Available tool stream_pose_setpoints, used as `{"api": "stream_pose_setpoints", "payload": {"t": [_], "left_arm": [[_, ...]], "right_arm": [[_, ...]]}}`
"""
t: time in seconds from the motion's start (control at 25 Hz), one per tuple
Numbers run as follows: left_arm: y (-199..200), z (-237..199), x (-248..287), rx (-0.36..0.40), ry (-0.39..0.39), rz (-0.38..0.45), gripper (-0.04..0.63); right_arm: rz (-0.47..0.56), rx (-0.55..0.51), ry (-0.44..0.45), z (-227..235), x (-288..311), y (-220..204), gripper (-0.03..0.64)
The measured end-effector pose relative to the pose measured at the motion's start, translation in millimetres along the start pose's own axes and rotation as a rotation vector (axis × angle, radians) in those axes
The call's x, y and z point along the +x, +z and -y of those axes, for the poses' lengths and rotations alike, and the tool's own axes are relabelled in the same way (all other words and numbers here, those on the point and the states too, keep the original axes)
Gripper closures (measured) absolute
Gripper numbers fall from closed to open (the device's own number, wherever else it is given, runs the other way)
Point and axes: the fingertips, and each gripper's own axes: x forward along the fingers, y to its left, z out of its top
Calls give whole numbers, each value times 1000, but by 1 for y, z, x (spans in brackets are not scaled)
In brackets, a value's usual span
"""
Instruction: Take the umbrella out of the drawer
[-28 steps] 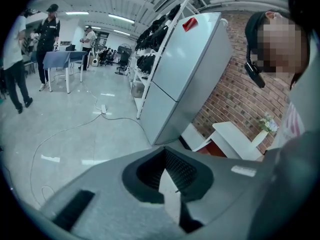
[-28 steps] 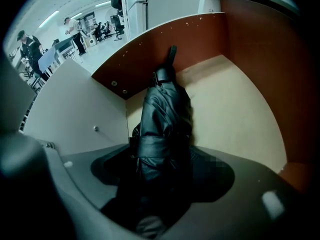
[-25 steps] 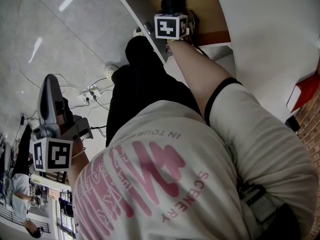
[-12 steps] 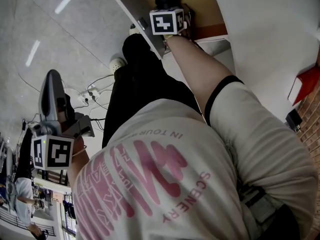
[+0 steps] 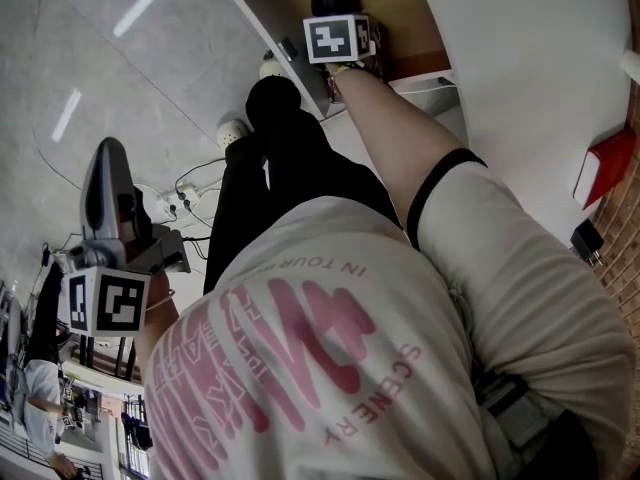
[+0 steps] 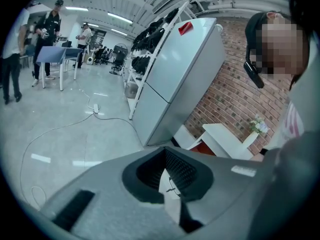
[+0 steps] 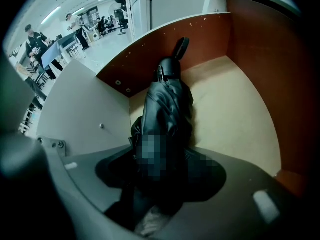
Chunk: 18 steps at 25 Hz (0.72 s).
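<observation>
A folded black umbrella (image 7: 167, 104) lies in the open drawer (image 7: 235, 99), handle and strap toward the brown back wall. My right gripper (image 7: 160, 159) reaches steeply down into the drawer. Its jaws have just been closing, the umbrella's near end fills the gap between them, and the pads sit against the fabric. In the head view only the marker cube (image 5: 335, 40) and dark body show over the drawer (image 5: 275, 13). My left gripper (image 5: 108, 158) is held out at the left, away from the drawer, shut and empty (image 6: 167, 148).
The drawer's white side wall (image 7: 75, 119) stands close on the left of the umbrella. A power strip and cables (image 5: 175, 183) lie on the floor. A white cabinet top (image 5: 540, 68) with a red thing (image 5: 600, 173) is at the right. People (image 6: 50, 29) stand far off.
The right gripper stays down in the drawer with the umbrella. The head view has shifted a little. The left gripper keeps its place at the left.
</observation>
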Motion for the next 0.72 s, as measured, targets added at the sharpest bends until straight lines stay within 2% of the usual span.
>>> {"api": "stream_pose_setpoints", "payload": {"t": [0.2, 0.52, 0.72], "left_arm": [[4, -8, -17, -4, 4, 32, 591], [5, -20, -45, -20, -16, 70, 591], [16, -25, -58, 9, -26, 90, 591]], "right_arm": [[8, -8, 15, -6, -9, -3, 341], [61, -43, -49, -13, -44, 1, 348], [75, -76, -54, -24, -65, -4, 351]]}}
